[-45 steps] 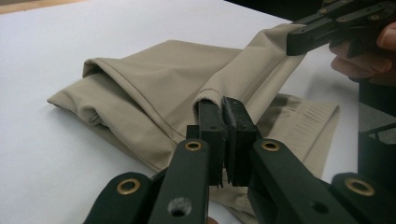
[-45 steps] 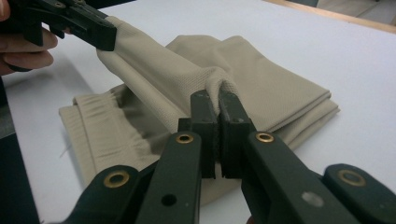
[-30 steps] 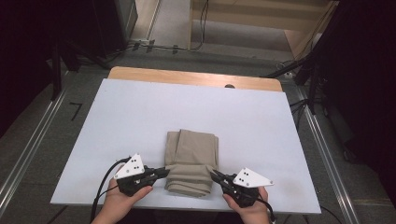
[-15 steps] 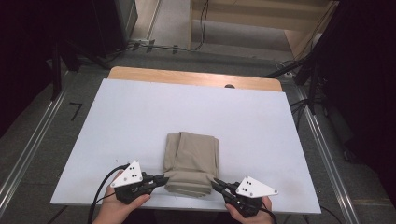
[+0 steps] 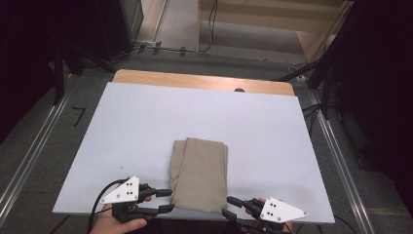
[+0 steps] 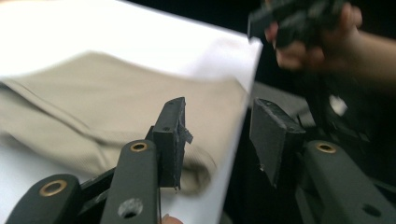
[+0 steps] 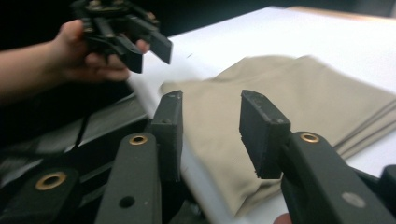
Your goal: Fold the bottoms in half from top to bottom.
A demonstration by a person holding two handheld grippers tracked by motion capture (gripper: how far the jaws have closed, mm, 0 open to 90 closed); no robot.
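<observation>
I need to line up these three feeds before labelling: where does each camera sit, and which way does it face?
High view: above the person's side, looking forward and down on the white table; both hands with tongs at bottom.
Left gripper view: on the left tongs, looking across the folded beige cloth toward the other hand.
Right gripper view: on the right tongs, facing the opposite way.
All share the cloth.

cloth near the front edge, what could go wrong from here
1. The cloth lies with its near end right at the table's front edge; a nudge might drag it off.
2. Both claws, left and right, have just been opening with nothing between them; reclosing on one layer could undo the fold.
</observation>
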